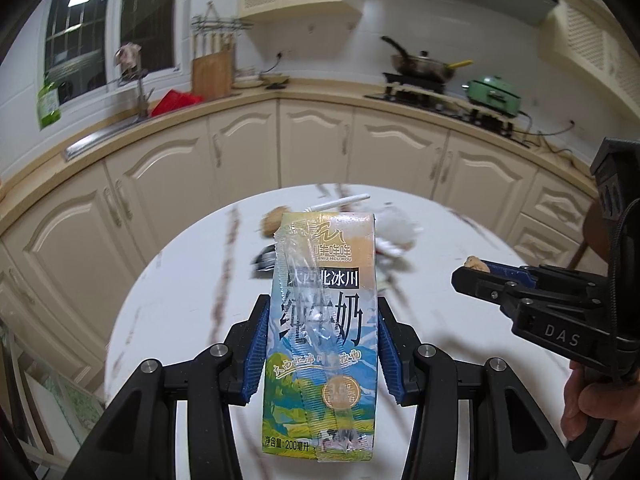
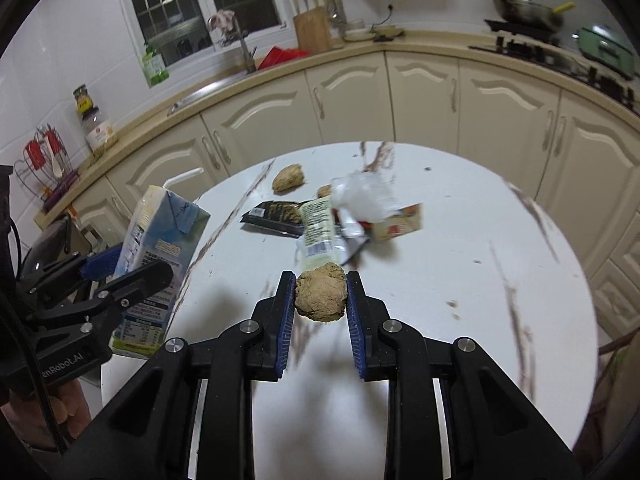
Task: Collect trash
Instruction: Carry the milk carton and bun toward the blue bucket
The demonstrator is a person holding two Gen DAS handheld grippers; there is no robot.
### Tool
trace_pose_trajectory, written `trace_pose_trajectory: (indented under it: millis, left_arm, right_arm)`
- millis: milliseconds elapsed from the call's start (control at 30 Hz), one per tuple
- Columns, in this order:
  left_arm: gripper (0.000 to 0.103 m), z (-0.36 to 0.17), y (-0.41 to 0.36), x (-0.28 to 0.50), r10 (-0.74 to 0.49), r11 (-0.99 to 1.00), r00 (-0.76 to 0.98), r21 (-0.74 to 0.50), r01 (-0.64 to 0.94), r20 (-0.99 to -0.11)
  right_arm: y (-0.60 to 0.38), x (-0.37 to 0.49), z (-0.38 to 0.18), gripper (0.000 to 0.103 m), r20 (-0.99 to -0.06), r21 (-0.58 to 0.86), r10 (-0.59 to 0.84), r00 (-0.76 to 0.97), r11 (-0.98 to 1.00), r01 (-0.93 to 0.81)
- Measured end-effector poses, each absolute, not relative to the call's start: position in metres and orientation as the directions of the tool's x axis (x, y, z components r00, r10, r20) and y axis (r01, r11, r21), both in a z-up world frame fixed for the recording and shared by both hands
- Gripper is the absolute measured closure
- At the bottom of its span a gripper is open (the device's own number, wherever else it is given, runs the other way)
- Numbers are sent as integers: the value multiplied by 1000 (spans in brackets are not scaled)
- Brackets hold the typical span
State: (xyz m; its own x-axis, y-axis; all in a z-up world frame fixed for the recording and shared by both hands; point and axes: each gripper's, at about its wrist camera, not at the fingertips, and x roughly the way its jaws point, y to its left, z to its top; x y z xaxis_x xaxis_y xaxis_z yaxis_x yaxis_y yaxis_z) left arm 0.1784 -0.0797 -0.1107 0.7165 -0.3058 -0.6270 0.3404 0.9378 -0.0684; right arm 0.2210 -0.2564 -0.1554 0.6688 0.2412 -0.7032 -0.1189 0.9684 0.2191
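Between left gripper (image 1: pixel 320 344) pads, milk carton (image 1: pixel 322 332) upright

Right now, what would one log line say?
left gripper: holds milk carton | right gripper: holds brown lump | wrappers: on table

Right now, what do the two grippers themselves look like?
Both are matte black with silver pivot bolts and ribbed blue finger pads. The right gripper carries white "DAS" lettering and a black cable; the left gripper has white lettering ending "Robot.AI".

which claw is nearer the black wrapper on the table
Hard to call. The left claw, gripping the milk carton, hangs left of the black wrapper; the right claw, gripping a brown lump, hangs short of it.
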Motion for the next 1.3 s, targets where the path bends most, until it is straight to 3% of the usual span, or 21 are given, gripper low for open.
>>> trace_pose_trajectory:
  millis: [433,667,900,1300]
  left_arm:
    - [58,-76,-205,108,-463,847,687,-52,529,-560]
    - [58,-80,-286,98,-574,742,578,-69,667,-579]
    - [58,-114,-370,97,-605,638,438,-76,766,-665]
    - [58,-174,-481,151,-499,586,258,-103,804,-828]
  right_arm:
    - [-387,121,-108,80,-634,234,107,766,970,58]
    - [-473,66,-110,80,-646,238,-30,762,942,239]
    - [-558,31,-157,80,-726,264,-98,680,874,409]
    - [-641,16,-266,79,-834,344,-20,552,763,547]
